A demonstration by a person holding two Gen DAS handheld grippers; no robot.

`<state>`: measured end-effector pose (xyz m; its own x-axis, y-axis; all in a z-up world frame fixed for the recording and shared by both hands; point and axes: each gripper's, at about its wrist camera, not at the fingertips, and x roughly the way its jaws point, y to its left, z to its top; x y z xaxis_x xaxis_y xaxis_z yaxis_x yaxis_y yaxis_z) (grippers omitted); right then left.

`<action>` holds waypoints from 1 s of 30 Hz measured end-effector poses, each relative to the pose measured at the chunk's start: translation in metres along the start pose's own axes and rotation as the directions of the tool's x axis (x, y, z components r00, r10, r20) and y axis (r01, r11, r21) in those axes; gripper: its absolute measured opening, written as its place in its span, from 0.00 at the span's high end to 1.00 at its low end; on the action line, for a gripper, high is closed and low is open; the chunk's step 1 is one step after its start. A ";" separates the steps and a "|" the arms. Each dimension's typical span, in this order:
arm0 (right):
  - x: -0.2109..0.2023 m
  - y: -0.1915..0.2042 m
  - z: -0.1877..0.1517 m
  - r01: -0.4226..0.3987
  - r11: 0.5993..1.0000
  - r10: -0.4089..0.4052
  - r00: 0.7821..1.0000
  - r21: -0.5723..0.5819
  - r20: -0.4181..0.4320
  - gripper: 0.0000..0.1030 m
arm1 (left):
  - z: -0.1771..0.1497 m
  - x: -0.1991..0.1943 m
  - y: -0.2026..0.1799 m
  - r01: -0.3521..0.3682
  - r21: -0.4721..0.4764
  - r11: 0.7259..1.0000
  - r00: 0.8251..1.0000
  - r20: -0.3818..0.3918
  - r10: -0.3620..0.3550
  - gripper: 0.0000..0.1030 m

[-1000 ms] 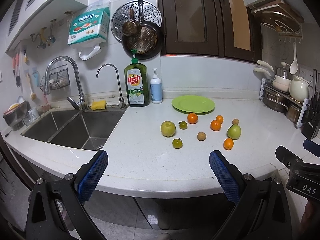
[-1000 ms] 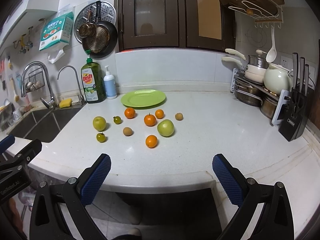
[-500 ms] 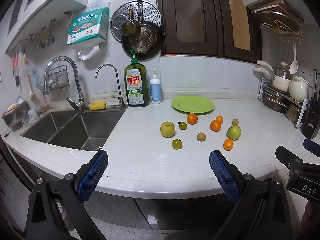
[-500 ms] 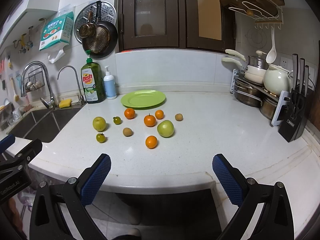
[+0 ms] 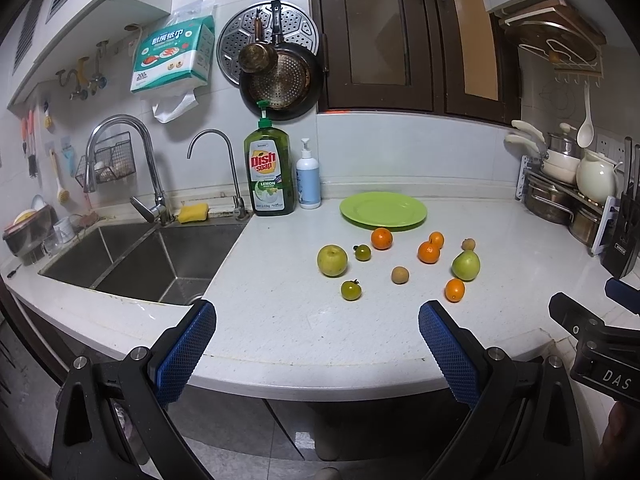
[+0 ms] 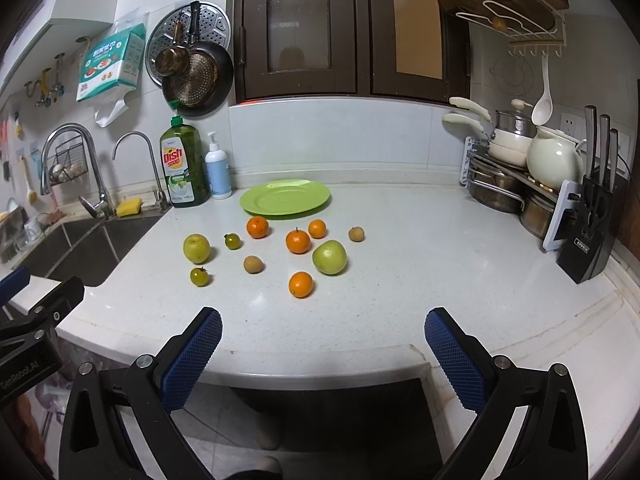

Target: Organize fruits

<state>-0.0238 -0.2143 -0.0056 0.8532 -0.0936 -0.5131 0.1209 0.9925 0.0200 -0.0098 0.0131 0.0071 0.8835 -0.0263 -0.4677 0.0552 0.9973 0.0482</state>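
Several fruits lie loose on the white counter in front of an empty green plate (image 5: 383, 210) (image 6: 285, 197): a yellow-green apple (image 5: 332, 260) (image 6: 196, 248), a green pear-like fruit (image 5: 465, 265) (image 6: 329, 257), several oranges such as the nearest one (image 5: 455, 289) (image 6: 300, 284), two small green tomatoes (image 5: 351, 290) (image 6: 199, 276) and two small brown fruits (image 5: 399, 275) (image 6: 253, 264). My left gripper (image 5: 316, 320) is open and empty at the counter's front edge. My right gripper (image 6: 322, 326) is open and empty there too, to its right.
A double sink (image 5: 132, 256) with taps is at the left. A dish soap bottle (image 5: 269, 172) and a white pump bottle (image 5: 308, 178) stand behind the plate. A pot rack (image 6: 516, 176) and a knife block (image 6: 590, 228) stand at the right.
Both views have shifted very slightly; the fruits and plate have not moved and both grippers stay open.
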 end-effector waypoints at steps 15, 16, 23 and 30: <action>0.002 0.000 0.002 0.001 1.000 -0.001 1.000 -0.001 -0.005 0.01 | 0.003 0.005 -0.005 0.001 0.006 1.000 1.000 -0.004 -0.001 0.00; 0.002 0.000 0.002 0.001 1.000 -0.001 1.000 -0.001 -0.007 0.01 | 0.004 0.007 -0.006 0.001 0.008 1.000 1.000 -0.006 0.000 0.00; 0.023 0.000 0.005 -0.012 1.000 0.012 0.999 -0.004 -0.043 0.01 | 0.004 0.025 -0.008 0.011 0.028 1.000 1.000 -0.029 -0.010 0.00; 0.052 0.009 0.011 -0.022 1.000 0.021 0.996 -0.007 -0.084 0.01 | 0.010 0.064 -0.008 0.046 0.074 0.996 0.997 -0.067 -0.041 0.06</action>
<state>0.0273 -0.2111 -0.0227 0.8097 -0.0658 -0.5831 0.0990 0.9948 0.0252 0.0511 0.0031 -0.0139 0.8475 -0.0626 -0.5271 0.1298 0.9873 0.0915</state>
